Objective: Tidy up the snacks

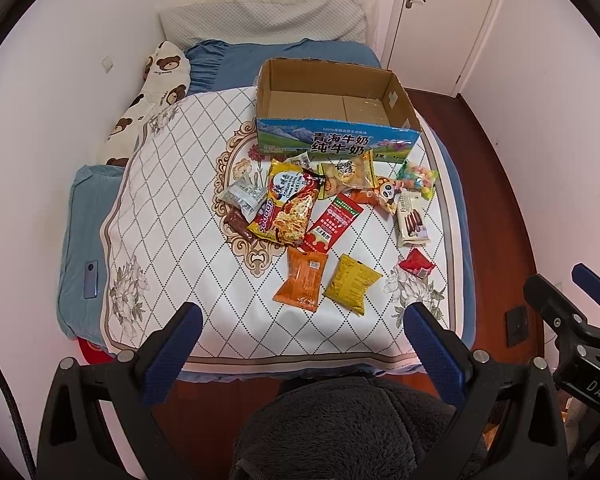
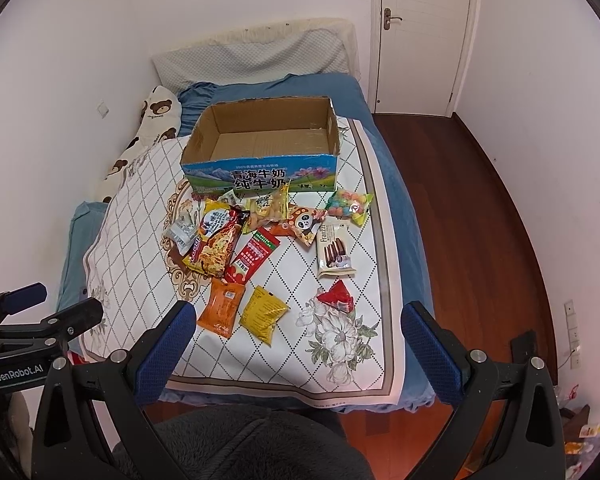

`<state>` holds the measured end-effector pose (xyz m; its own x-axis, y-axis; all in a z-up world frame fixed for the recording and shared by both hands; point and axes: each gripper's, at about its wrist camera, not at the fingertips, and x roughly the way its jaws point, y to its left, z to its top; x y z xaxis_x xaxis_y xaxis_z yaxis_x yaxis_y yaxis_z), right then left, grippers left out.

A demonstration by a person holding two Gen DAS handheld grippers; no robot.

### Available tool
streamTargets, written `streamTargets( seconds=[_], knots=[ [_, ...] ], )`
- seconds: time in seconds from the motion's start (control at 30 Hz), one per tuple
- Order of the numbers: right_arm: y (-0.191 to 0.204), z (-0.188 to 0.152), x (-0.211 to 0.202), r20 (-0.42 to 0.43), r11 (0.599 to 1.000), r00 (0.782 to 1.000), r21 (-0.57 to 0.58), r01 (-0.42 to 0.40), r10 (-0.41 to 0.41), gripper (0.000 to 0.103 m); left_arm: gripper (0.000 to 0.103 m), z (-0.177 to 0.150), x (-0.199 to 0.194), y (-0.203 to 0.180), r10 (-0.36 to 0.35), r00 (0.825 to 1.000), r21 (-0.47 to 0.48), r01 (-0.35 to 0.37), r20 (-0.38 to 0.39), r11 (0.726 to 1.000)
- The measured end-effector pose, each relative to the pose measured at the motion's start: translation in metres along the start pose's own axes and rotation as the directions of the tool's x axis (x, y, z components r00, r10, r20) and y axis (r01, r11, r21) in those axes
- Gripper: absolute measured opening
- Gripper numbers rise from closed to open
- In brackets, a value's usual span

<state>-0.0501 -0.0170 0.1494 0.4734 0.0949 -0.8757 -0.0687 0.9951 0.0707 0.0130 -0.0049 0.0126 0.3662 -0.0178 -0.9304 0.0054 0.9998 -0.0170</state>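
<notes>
Both of my grippers hang above the foot of the bed, well short of the snacks. My left gripper (image 1: 302,338) has its blue-padded fingers (image 1: 172,354) spread wide with nothing between them; my right gripper (image 2: 294,338) is likewise spread wide and empty, its blue pads (image 2: 430,354) framing the near edge of the white quilted cloth with a diamond grid and flower prints (image 1: 172,240).

The open brown cardboard box with a blue printed milk label on its front (image 1: 332,106) stands upright on the far half of that cloth; I see only bare cardboard inside it. The snack packets lie loose on the cloth in front of the box, all outside it. Just beside the box front lie a yellow-and-red noodle bag (image 1: 286,208), a pale bag of round puffs (image 1: 346,174) and a clear bag of coloured candies (image 1: 418,178). A panda-printed orange packet (image 1: 384,194) touches the puff bag. A red sachet with a green top (image 1: 334,220) lies partly under the noodle bag. A white chocolate-biscuit pack (image 1: 412,220) lies towards the right edge. Nearest my grippers sit an orange packet (image 1: 302,280), a yellow packet (image 1: 352,284) just beside it, and a small red wrapper (image 1: 416,262) apart on the right.

A dark grey fleece garment (image 1: 340,432) fills the bottom of both views.
</notes>
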Motion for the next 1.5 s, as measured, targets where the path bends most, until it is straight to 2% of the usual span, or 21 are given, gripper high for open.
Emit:
streamTargets(
  seconds=[0.6, 0.7, 0.77, 0.87, 1.0, 1.1, 1.17, 1.27, 1.33, 1.5],
  knots=[
    [0.001, 0.002, 0.004, 0.001, 1.000, 1.000, 0.013, -0.011, 0.011, 0.103, 0.103, -0.003, -0.001, 0.003, -0.009, 1.000, -0.011, 0.009, 0.010, 1.000],
    [-0.003, 0.001, 0.009, 0.003, 0.999, 1.000, 0.028, -0.017, 0.017, 0.103, 0.103, 0.002, 0.007, 0.006, -0.018, 1.000, -0.016, 0.018, 0.007, 1.000],
    [-0.006, 0.003, 0.017, 0.006, 0.999, 1.000, 0.048, -0.020, 0.019, 0.103, 0.103, 0.007, 0.018, 0.013, 0.004, 1.000, -0.025, -0.004, 0.025, 1.000],
    [-0.012, 0.003, 0.045, -0.020, 0.996, 0.999, 0.088, -0.035, 0.037, 0.103, 0.103, 0.016, 0.048, 0.025, 0.060, 0.998, -0.045, -0.059, 0.024, 0.997],
    [-0.021, -0.004, 0.099, -0.104, 0.989, 0.992, 0.142, -0.053, 0.068, 0.103, 0.103, 0.019, 0.109, 0.038, 0.114, 0.992, -0.023, -0.115, -0.055, 0.993],
    [-0.026, -0.018, 0.153, -0.193, 0.977, 0.975, 0.200, -0.068, 0.108, 0.103, 0.103, 0.017, 0.160, 0.039, 0.116, 0.984, 0.042, -0.112, -0.135, 0.993],
    [-0.027, -0.031, 0.192, -0.250, 0.963, 0.956, 0.254, -0.090, 0.155, 0.103, 0.103, 0.014, 0.194, 0.035, 0.140, 0.974, 0.094, -0.124, -0.179, 0.988],
    [-0.024, -0.049, 0.239, -0.311, 0.945, 0.931, 0.313, -0.091, 0.193, 0.102, 0.103, 0.011, 0.242, 0.026, 0.133, 0.962, 0.156, -0.097, -0.239, 0.983],
    [-0.018, -0.060, 0.266, -0.340, 0.930, 0.911, 0.351, -0.105, 0.231, 0.102, 0.099, 0.011, 0.272, 0.017, 0.124, 0.953, 0.190, -0.072, -0.276, 0.979],
    [-0.009, -0.073, 0.296, -0.372, 0.929, 0.900, 0.361, -0.084, 0.226, 0.099, 0.095, 0.005, 0.334, -0.005, 0.100, 0.928, 0.276, 0.004, -0.359, 0.961]
  ],
)
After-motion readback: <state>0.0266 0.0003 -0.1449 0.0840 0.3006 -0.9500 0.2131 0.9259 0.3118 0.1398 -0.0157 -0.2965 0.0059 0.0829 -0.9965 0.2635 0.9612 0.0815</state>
